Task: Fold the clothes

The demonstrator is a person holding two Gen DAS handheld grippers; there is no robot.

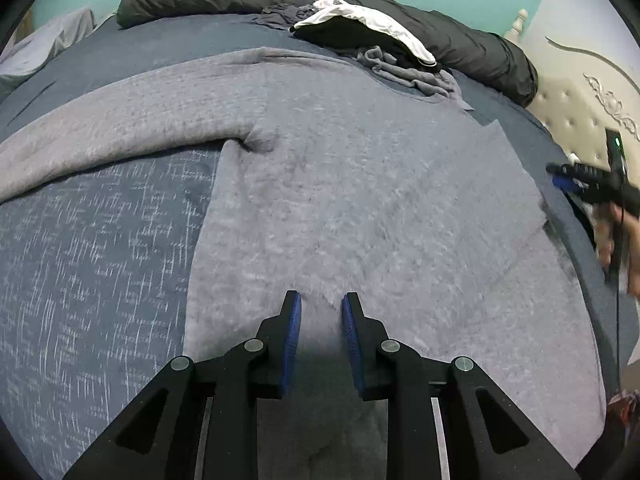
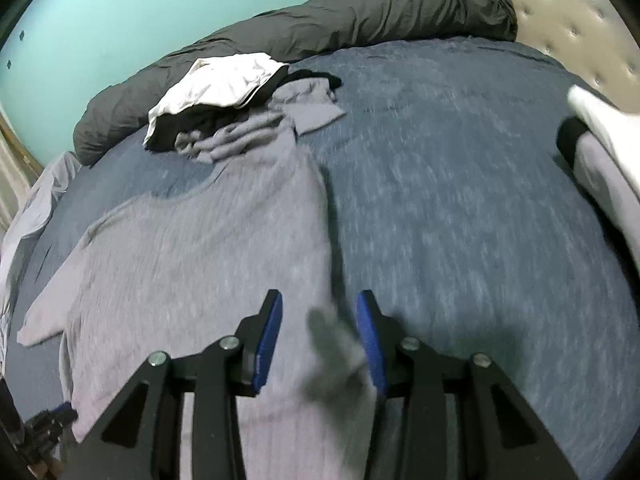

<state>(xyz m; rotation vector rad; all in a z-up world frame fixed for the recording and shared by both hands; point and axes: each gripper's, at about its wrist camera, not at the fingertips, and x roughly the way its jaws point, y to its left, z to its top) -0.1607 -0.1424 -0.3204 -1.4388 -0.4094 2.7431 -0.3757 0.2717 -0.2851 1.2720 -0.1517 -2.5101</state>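
A grey knit sweater [image 1: 360, 200] lies spread flat on the bed, one sleeve stretched out to the left. In the left wrist view my left gripper [image 1: 321, 300] hovers over the sweater's near part, blue pads apart with nothing pinched between them. In the right wrist view my right gripper [image 2: 319, 298] stands open above the right side edge of the sweater [image 2: 200, 248], and only its shadow falls between the jaws. The right gripper [image 1: 580, 184] also shows at the far right of the left wrist view, held by a hand [image 1: 624, 240]. The right wrist view is blurred.
The bed has a blue speckled cover [image 2: 460, 200]. A pile of clothes topped by a white garment [image 2: 220, 80] lies beyond the sweater's collar. A rolled dark duvet [image 2: 320, 24] runs along the teal wall. A tufted headboard [image 1: 580, 92] and more clothes [image 2: 600, 140] are on the right.
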